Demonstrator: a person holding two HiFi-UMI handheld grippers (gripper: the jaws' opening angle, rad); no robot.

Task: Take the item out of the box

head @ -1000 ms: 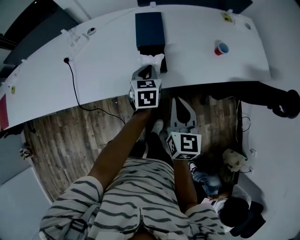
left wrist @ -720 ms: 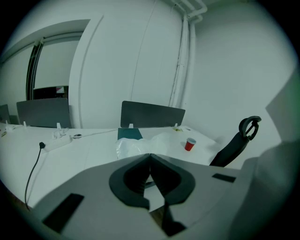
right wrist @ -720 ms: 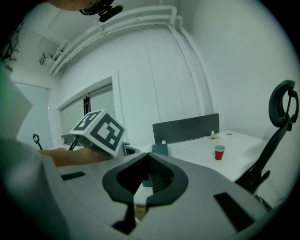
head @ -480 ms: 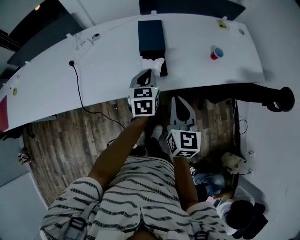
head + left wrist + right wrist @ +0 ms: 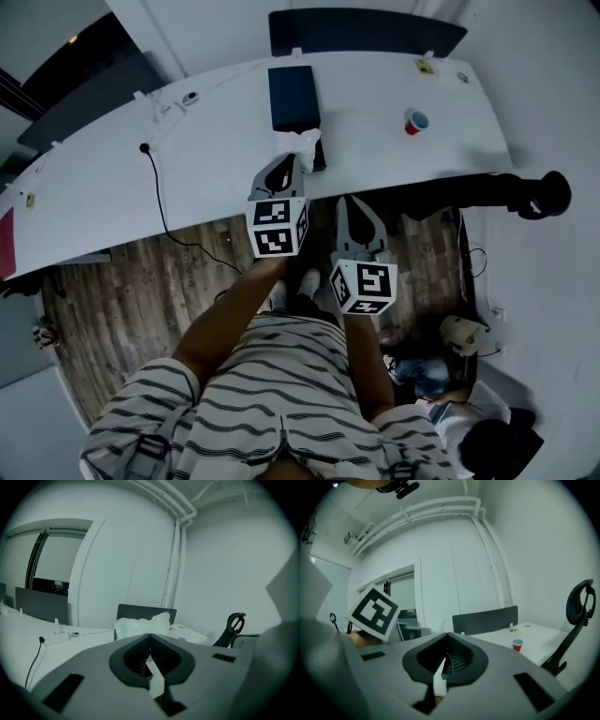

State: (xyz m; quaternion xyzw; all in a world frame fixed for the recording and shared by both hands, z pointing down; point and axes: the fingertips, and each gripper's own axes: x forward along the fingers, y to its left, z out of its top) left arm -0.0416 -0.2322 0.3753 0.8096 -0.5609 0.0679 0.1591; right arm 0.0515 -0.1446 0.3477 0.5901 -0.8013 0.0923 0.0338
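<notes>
The left gripper (image 5: 287, 164), on an outstretched arm, reaches the near edge of the table (image 5: 216, 141) with its jaws pressed together. The white item (image 5: 300, 142) lies just past their tips at the near end of the box (image 5: 292, 97); whether they pinch it is unclear. The right gripper (image 5: 353, 206), held back over the floor, is closed on nothing.
</notes>
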